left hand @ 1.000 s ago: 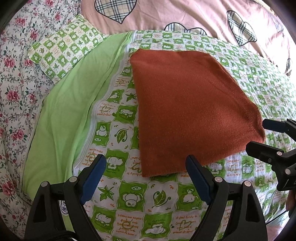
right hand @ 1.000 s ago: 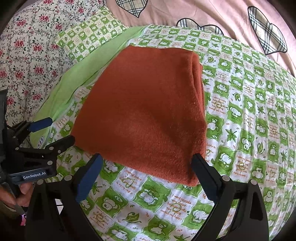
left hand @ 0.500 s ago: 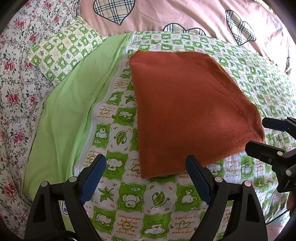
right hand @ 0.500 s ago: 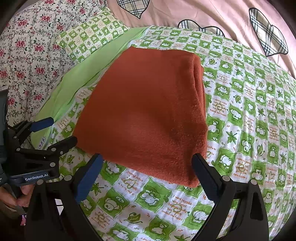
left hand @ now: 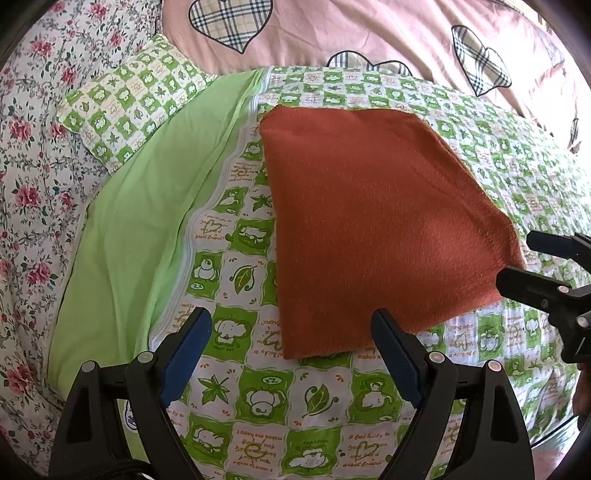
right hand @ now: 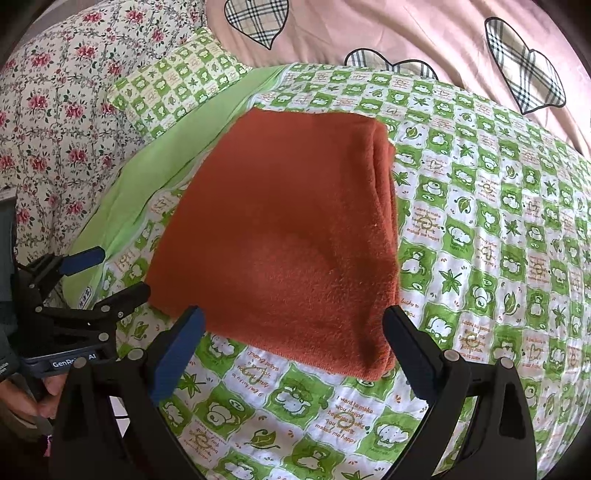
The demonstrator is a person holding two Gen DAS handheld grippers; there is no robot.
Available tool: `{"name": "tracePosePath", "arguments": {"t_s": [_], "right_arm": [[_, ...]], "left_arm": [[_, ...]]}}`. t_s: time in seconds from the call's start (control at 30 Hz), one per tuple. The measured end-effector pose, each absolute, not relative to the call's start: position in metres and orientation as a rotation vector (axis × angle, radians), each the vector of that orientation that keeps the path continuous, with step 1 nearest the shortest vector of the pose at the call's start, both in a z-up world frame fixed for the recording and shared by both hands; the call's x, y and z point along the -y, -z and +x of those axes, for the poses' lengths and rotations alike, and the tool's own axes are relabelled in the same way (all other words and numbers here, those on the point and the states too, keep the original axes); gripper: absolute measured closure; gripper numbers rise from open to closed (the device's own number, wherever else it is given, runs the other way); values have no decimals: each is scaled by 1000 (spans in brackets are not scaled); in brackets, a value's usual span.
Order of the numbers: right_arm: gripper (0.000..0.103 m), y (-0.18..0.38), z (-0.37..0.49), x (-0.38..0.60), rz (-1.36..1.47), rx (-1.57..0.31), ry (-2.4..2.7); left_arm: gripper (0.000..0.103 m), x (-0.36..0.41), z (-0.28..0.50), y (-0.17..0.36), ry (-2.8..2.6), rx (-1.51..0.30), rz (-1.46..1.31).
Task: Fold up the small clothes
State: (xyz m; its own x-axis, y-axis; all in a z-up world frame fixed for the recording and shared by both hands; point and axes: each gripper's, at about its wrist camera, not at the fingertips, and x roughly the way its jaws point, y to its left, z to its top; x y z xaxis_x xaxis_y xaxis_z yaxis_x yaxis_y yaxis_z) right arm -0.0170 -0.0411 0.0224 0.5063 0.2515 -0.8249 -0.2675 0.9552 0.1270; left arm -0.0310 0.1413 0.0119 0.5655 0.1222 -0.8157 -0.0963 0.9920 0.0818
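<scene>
Cloth: a folded rust-orange cloth (left hand: 373, 229) lies flat on the green-checked quilt (left hand: 258, 398), long axis running away from the cameras, layered edge on its right side.
Left gripper (left hand: 291, 350): fingers spread wide, empty, above the near left corner.
Right gripper (right hand: 291, 343): fingers wide apart, empty, at the near edge.
Change: cloth unmoved; both grippers barely shifted.
Surroundings: a matching pillow (right hand: 173, 85) lies beside the quilt.

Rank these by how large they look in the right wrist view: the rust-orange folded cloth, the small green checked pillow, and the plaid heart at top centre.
1. Rust-orange folded cloth, clearly largest.
2. Green checked pillow.
3. Plaid heart, partly cut off by the frame; it also lies farther away, so its true size is unsure.
</scene>
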Motion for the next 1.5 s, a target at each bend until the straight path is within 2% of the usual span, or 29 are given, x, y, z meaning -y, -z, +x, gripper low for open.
{"name": "tracePosePath", "arguments": {"t_s": [1.5], "right_arm": [[6, -24, -19, 43, -10, -989, -321]], "left_arm": [[14, -137, -30, -18, -130, -938, 41]]}}
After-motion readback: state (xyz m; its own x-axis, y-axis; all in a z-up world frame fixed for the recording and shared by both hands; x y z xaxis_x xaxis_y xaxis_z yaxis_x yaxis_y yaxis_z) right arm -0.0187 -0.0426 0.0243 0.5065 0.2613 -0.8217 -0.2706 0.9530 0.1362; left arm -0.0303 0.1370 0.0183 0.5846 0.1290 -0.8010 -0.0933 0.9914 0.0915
